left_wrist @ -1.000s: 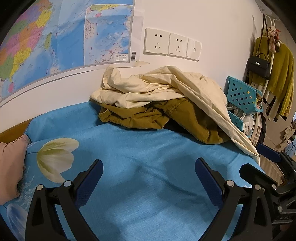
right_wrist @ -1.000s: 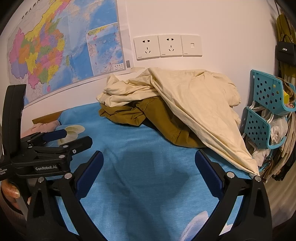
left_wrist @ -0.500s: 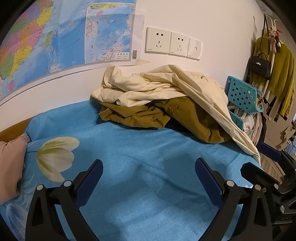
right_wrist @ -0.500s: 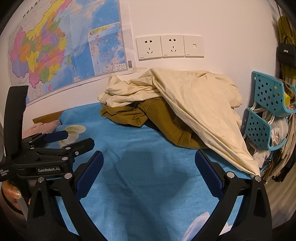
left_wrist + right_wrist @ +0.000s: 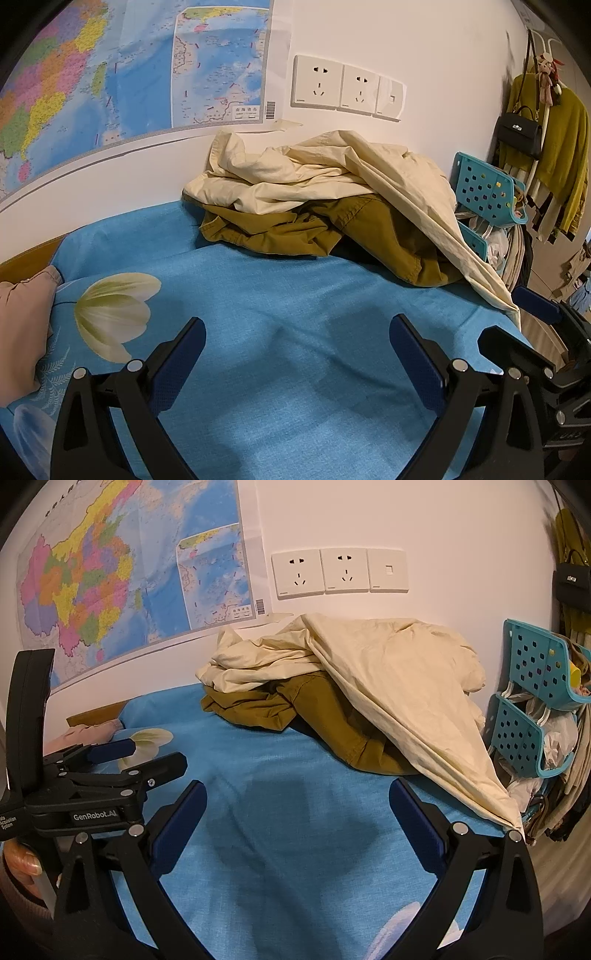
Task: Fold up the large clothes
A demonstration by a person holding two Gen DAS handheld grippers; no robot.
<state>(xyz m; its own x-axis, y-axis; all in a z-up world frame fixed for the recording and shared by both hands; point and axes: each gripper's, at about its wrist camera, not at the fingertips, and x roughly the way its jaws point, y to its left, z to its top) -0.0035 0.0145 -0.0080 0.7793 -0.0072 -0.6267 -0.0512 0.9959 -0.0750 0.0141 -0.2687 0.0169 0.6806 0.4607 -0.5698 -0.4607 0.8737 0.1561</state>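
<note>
Left wrist view: left tool (image 5: 297,341) gapes wide, empty, above blue bedsheet (image 5: 280,295).

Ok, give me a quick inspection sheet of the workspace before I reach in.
Surface: blue bedspread with flower print, bare in front of both grippers.
Job's things: cream garment heaped over olive garment against the wall, unfolded.
Clutter: pink cloth at the bed's left edge.
Grippers: left gripper open, empty; right gripper open, empty; both above the bedspread.
Cables: nothing seen.
Surroundings: map, sockets, teal baskets, hanging clothes and black bag.
</note>
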